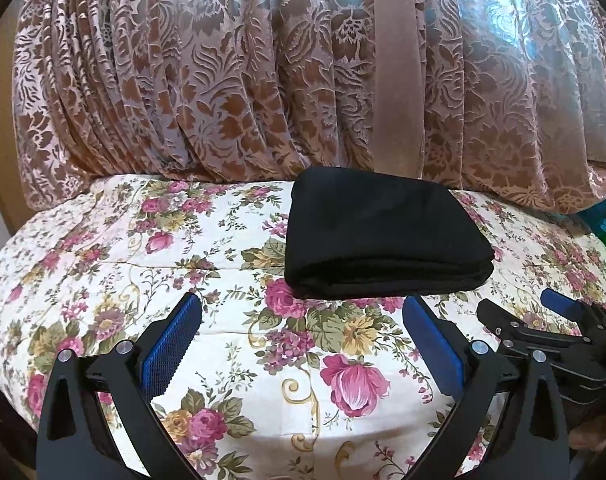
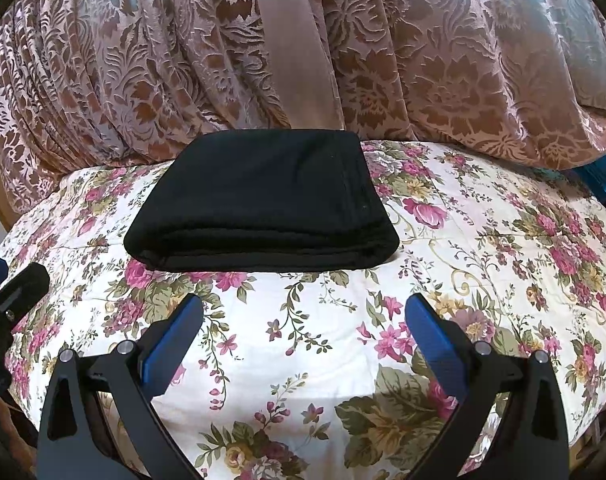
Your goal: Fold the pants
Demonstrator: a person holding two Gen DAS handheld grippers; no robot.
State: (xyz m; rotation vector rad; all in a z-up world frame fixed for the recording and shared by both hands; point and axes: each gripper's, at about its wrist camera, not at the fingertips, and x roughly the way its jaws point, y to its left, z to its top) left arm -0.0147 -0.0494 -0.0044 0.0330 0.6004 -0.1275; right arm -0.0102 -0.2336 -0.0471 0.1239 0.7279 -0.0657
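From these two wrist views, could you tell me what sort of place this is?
Most likely a bedroom at home. A floral bedspread covers a soft, padded surface, heavy patterned curtains hang right behind it, and folded black pants lie on top. Both grippers hover open, holding nothing.

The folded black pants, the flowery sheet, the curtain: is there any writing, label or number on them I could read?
None: no readable text in either view, neither on the folded black pants, the floral bedsheet, the patterned curtain, nor on either gripper.
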